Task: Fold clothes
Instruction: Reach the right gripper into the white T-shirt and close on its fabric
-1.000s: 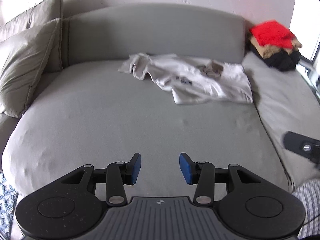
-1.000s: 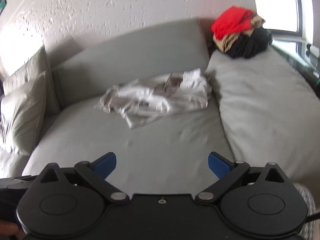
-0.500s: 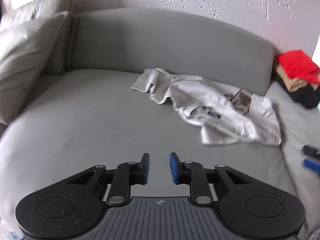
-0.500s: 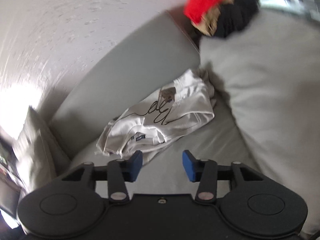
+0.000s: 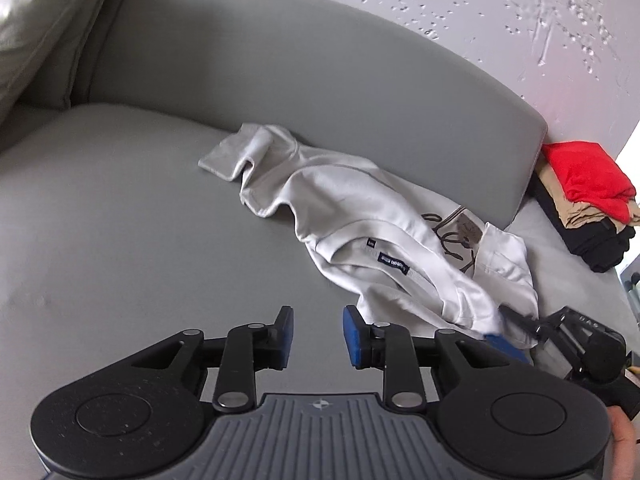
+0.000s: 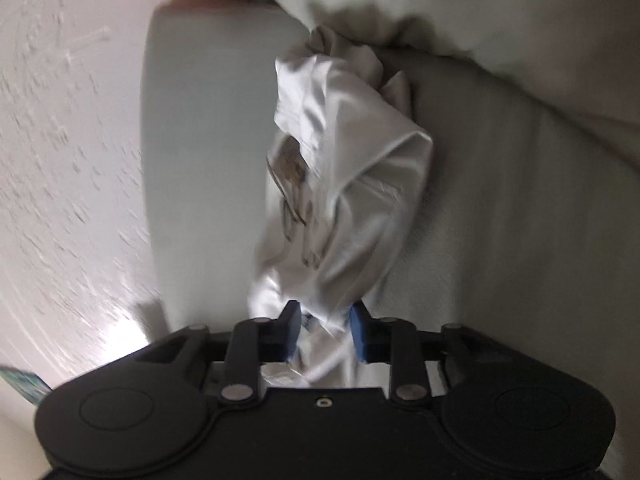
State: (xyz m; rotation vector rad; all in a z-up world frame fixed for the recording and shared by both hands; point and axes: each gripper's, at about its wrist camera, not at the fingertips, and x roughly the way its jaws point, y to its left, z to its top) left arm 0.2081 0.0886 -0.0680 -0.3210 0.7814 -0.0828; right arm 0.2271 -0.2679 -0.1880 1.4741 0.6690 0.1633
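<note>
My right tongs (image 6: pixel 325 330) have a bunch of the white shirt (image 5: pixel 384 240) between their blue pads at its near edge, and the jaws are closing on the cloth. My left tongs (image 5: pixel 317 336) are opening a little with nothing between them, only the bare grey sofa (image 5: pixel 120 248) below. The shirt lies crumpled on the seat, its far side up against the backrest. A stack of red, tan and black clothes (image 5: pixel 584 200) sits at the sofa's far right end
</note>
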